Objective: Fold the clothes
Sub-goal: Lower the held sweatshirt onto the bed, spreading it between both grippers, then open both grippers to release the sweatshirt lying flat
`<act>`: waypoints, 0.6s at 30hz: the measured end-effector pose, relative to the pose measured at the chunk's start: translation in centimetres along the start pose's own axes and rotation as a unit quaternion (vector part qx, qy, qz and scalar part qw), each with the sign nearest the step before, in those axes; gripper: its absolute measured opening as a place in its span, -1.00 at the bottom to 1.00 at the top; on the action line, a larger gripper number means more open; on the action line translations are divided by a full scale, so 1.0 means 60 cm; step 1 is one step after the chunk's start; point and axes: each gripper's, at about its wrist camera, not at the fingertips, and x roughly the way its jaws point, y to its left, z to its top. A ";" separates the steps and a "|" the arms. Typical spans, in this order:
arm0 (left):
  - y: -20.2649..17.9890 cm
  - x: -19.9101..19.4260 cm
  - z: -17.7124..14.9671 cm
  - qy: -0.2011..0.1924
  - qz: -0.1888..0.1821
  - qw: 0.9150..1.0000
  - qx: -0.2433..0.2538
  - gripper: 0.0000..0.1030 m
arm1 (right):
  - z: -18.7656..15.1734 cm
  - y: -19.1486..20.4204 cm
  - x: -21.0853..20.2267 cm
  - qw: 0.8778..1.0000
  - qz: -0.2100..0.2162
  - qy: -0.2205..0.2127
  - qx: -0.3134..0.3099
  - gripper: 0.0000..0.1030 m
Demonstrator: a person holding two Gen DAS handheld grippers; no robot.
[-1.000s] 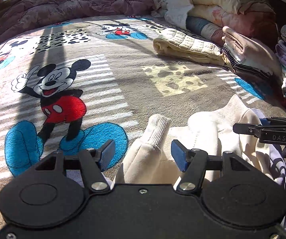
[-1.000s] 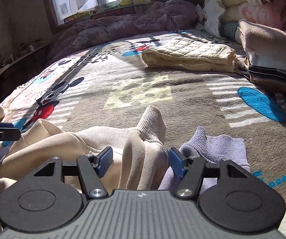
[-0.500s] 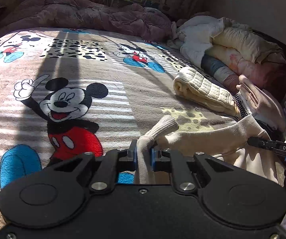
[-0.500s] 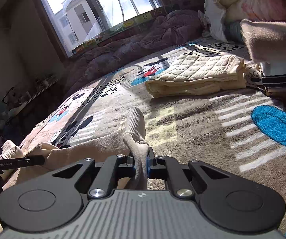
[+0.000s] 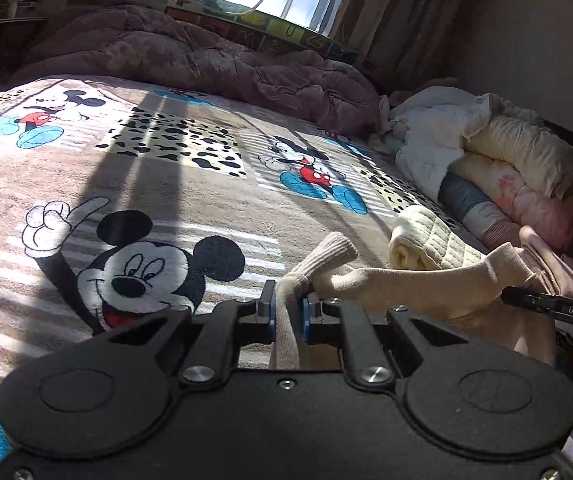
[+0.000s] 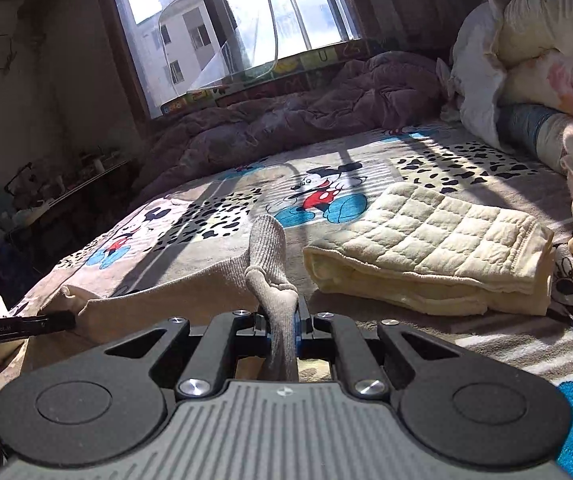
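- A bed (image 5: 166,184) under a cartoon-mouse blanket fills both views; a rumpled purple quilt (image 6: 306,112) lies at 12 o'clock beneath the window.
- A folded quilted cream blanket (image 6: 438,256) rests at 3 o'clock in the right view, with piled bedding (image 5: 506,160) behind it.
- A cream sweater (image 5: 406,280) hangs stretched above the bed between both tools, body sagging below.
- The left hand-held gripper (image 5: 286,312) is clamped on one ribbed cuff; the right hand-held gripper (image 6: 280,324) pinches the other.
- The knit looks soft, light and floppy; cuffs and seams seem the surest holds.
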 end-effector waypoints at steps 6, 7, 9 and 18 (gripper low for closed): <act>-0.007 0.039 -0.018 0.034 0.069 0.997 0.023 -0.23 | -0.028 -0.026 0.068 0.995 -0.070 0.077 0.002 -0.42; -0.008 0.032 -0.017 0.028 0.064 0.997 0.021 0.02 | -0.028 -0.031 0.066 0.994 -0.080 0.079 0.006 -0.42; -0.016 0.010 -0.010 0.012 0.061 0.998 0.025 0.07 | -0.015 -0.040 0.042 0.994 -0.089 0.059 0.008 -0.24; -0.016 -0.168 0.009 -0.061 0.073 0.995 0.019 0.25 | 0.006 -0.003 -0.149 0.994 -0.099 -0.039 -0.019 -0.04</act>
